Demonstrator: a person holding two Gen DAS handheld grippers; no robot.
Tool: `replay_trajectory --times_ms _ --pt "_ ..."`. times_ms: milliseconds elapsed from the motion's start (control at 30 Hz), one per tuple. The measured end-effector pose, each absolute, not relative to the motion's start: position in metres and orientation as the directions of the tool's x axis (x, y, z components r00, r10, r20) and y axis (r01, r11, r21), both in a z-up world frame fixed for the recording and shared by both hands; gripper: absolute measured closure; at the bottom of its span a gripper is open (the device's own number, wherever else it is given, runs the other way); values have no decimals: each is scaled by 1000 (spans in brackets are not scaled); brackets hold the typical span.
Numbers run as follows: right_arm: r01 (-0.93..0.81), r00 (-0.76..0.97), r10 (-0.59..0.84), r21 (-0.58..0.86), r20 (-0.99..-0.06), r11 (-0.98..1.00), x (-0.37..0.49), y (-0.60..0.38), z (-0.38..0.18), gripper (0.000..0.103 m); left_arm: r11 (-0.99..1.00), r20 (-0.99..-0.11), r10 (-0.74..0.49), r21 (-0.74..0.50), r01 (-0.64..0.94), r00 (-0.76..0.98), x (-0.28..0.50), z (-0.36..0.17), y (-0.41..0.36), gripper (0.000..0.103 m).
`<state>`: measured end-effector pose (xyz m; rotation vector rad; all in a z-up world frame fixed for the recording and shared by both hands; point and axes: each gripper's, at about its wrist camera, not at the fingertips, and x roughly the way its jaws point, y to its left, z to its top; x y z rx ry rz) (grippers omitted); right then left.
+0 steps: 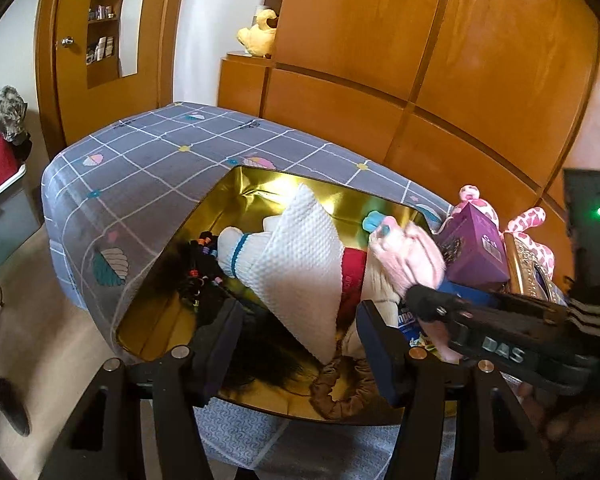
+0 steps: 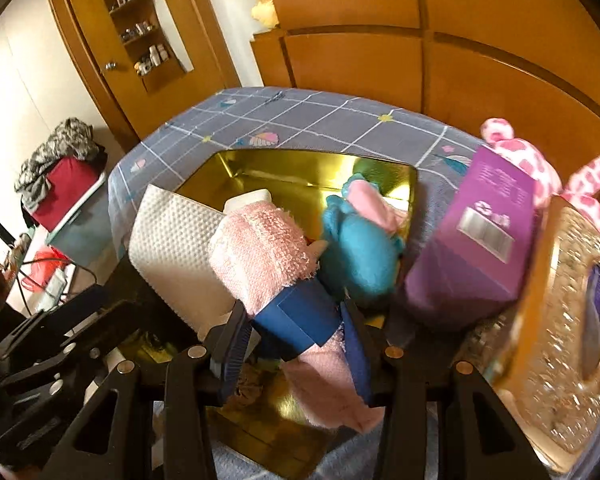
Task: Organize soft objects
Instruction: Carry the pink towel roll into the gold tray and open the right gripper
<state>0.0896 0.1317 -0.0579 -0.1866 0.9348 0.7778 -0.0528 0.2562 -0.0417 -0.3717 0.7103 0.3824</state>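
**Pink towel held over the gold tray**

Pink towel is gripped between the jaws of the right gripper, rolled up and banded by a blue sleeve. Its long axis is seen running from the lower right up toward the upper left in the right wrist view, the free end pointing toward the far side of the tray. It is held above the tray, just beside a white cloth and a teal plush.

From the left wrist view, the left gripper is seen with its jaws parted; the white cloth lies between them, but whether the pads press on it cannot be told. A white sock, dark hair ties and a brown scrunchie are seen in the tray.

The tray's right edge is crowded by a purple box, a gilt box and a pink spotted plush. Bare gold bottom is left at the tray's far and left corners, and open checked sheet lies beyond.
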Motion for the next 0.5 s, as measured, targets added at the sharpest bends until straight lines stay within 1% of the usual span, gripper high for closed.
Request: replay_trajectory --times_ms 100,133,233,300,333,500 --pt "-679 361 502 147 -786 719 93 146 -65 54 865 -692 208 -199 -460 691 -51 -44 257 40" --pt "-681 359 500 145 -788 718 96 150 -65 53 866 -694 208 -197 -460 690 -50 -45 258 39" --pt "-693 336 509 159 -792 703 96 155 -65 49 866 -694 209 -196 -461 689 -50 -45 257 38" --pt "-692 347 525 166 -777 702 92 151 -59 38 869 -689 213 -191 -457 693 -50 -44 255 37" --pt "-691 360 526 159 -770 705 90 146 -55 36 870 -688 214 -189 -456 693 -51 -43 255 37" --pt "-666 434 519 126 -736 735 76 125 -41 35 878 -687 203 -188 -440 698 -51 -43 250 37"
